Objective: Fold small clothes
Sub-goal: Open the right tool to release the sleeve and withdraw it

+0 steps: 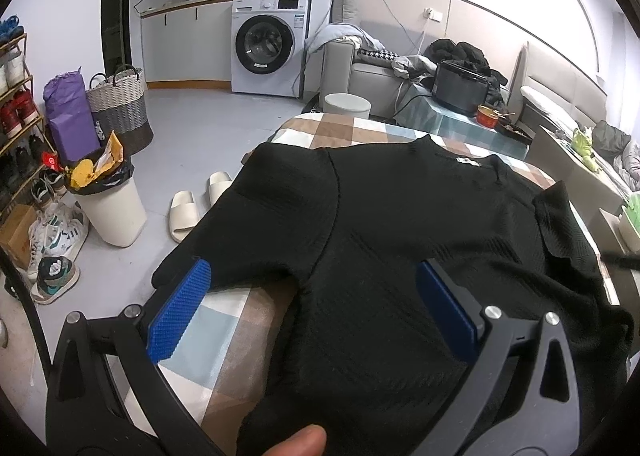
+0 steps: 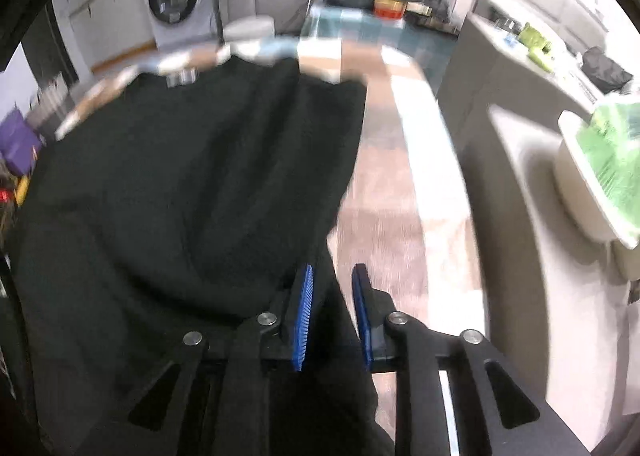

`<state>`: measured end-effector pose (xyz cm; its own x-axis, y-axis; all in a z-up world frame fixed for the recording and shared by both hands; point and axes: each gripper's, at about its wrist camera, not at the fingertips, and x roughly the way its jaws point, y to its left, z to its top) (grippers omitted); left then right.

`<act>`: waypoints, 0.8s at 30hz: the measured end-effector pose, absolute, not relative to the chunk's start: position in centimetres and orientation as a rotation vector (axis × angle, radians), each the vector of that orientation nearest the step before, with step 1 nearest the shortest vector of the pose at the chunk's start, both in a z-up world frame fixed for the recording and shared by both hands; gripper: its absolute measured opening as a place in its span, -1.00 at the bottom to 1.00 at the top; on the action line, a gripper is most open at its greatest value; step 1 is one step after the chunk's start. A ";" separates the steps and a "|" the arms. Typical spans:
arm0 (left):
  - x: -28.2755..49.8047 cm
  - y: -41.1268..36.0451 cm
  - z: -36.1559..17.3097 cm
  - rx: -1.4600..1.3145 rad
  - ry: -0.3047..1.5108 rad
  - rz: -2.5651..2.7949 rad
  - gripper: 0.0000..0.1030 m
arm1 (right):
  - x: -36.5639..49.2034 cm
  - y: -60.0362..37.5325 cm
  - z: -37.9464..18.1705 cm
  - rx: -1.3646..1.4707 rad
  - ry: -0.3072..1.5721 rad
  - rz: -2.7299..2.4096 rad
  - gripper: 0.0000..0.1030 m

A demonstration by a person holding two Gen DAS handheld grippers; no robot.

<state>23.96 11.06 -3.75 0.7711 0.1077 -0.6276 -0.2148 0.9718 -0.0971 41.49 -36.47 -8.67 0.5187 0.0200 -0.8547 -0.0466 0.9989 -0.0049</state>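
Gripping: your right gripper [image 2: 332,312] pinches the black shirt [image 1: 400,236] hem.
Left gripper [image 1: 312,292]: wide apart, empty.
Risk: fabric slipping out.

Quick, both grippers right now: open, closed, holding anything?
Left gripper: open wide over the black ribbed knit top, gripping nothing.
Right gripper: nearly closed on the top's edge; blurred.
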 end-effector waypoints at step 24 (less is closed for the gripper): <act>24.1 11.7 -4.1 -0.179 0.670 0.175 0.98 | 39.0 -36.8 -7.6 0.383 0.839 0.115 -0.86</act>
